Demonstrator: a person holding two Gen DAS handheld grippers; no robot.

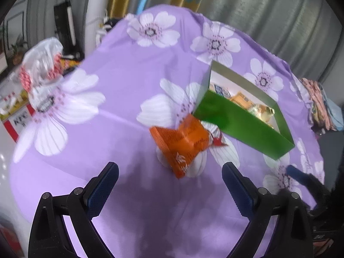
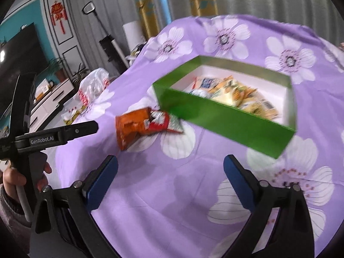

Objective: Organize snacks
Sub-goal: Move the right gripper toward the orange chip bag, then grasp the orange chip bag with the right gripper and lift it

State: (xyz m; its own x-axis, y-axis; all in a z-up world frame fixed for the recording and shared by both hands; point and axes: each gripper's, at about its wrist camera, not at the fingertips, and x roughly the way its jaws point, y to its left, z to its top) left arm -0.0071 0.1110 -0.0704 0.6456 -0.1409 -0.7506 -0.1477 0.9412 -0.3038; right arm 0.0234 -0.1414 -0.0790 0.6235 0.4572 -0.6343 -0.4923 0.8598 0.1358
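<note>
Orange foil is facing you in the left wrist view: the orange packet [image 1: 182,146] is lying on the purple cloth [image 1: 120,99], touching the green box [image 1: 240,124], just beyond your spread, empty left gripper [image 1: 169,185]. In the right wrist view, your right gripper [image 2: 171,177] is hanging spread and empty too; the red-and-green packet [image 2: 163,121] is lying against the box's near wall. I'd pinch one packet only, by its near edge.

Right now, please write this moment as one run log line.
left gripper: open, empty | right gripper: open, empty | orange packet, red-green packet: on cloth beside green box | box: holds snacks
</note>
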